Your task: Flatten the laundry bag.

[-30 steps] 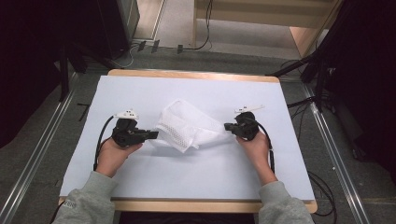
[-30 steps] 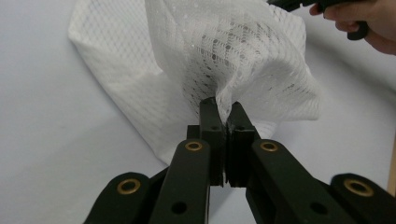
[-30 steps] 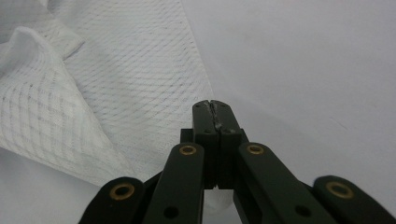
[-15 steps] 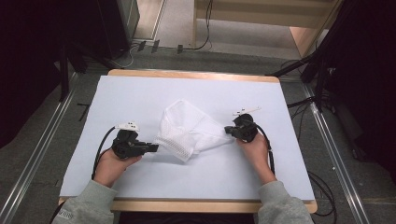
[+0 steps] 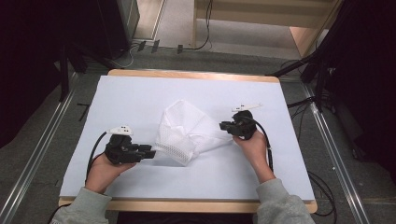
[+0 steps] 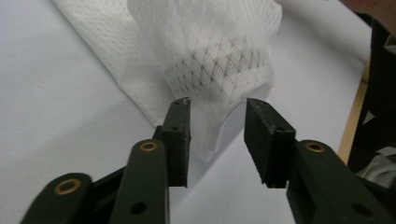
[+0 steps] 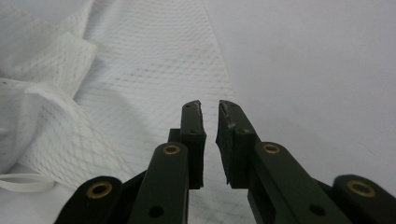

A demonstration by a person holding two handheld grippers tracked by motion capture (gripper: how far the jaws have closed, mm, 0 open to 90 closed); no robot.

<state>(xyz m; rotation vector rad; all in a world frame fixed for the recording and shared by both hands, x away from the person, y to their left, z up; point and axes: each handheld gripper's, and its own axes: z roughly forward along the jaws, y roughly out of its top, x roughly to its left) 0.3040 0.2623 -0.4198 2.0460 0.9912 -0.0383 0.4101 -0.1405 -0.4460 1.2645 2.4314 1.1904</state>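
Near the middle of the bench (image 5: 140, 98), on its white cover, lies a crumpled white mesh garment (image 5: 187, 130), bunched up and folded over on itself, a little nearer the front edge than the back. On its left, the left hand-held gripper (image 5: 150, 153) sits low toward the front left part of the bench, pointing at the cloth's lower left corner. Look along it in the left gripper view: the left hand-held gripper (image 6: 217, 140) has its jaws spread wide, one on each side of a hanging tip of the mesh garment (image 6: 210, 70), and neither pad is pressing the fabric. Over on the right side, the right hand-held gripper (image 5: 224, 126) is up against the garment's right edge. From the right gripper view, the right hand-held gripper (image 7: 210, 126) has its jaws almost together, a thin slit between them; the mesh garment (image 7: 140, 70) lies flat beneath and beyond the tips, and I can't tell whether any cloth is caught between them. A white elastic loop (image 7: 23, 183) peeks out at the lower left there.
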